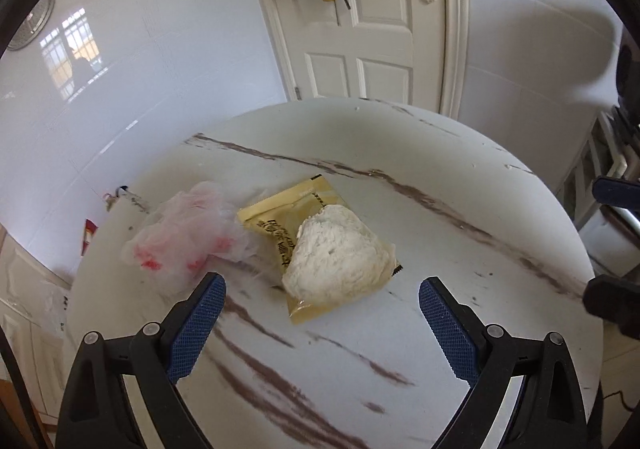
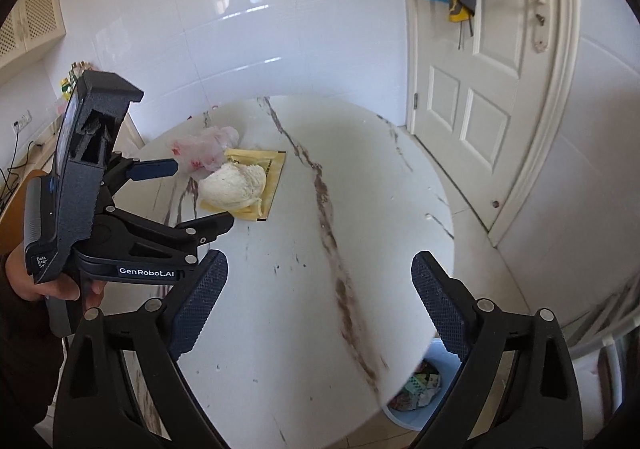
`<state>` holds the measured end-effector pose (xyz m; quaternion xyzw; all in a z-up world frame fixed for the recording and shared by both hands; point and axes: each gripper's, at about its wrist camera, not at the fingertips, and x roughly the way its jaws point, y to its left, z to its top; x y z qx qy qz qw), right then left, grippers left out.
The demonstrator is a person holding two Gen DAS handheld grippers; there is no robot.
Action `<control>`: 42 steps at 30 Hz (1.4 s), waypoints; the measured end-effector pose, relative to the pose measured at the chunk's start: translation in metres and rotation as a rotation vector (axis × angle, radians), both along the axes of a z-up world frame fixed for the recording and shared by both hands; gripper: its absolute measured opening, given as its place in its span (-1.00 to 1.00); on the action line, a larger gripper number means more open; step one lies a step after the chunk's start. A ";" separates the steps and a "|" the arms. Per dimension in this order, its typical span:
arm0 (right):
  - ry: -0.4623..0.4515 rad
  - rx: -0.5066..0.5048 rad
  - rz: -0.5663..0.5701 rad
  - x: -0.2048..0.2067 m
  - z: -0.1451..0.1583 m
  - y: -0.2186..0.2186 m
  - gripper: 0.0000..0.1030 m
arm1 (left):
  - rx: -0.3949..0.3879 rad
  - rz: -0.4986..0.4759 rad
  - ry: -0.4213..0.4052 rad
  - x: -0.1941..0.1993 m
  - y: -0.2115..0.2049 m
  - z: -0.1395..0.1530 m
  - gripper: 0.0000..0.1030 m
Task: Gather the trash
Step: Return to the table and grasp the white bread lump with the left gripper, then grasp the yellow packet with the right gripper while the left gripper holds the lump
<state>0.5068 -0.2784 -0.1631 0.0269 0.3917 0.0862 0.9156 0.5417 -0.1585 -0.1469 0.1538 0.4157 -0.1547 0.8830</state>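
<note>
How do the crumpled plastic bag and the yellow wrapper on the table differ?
The plastic bag is translucent with red print; the yellow wrapper is opaque. The bag is crumpled and puffy, the wrapper lies flat. The wrapper has a white wad resting on it; the bag carries nothing. Both lie side by side on the marble table, ungripped.

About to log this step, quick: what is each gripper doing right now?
Left gripper: open, holding nothing.
Right gripper: open, holding nothing.

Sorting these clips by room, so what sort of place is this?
Probably a home kitchen or dining corner: a round marble-patterned table, glossy white tiled wall, a panelled white door, and a trash bin beside the table.
</note>
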 end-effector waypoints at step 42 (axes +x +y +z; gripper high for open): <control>0.184 0.000 0.037 0.120 -0.055 0.134 0.77 | -0.186 0.073 0.077 -0.061 0.166 0.017 0.39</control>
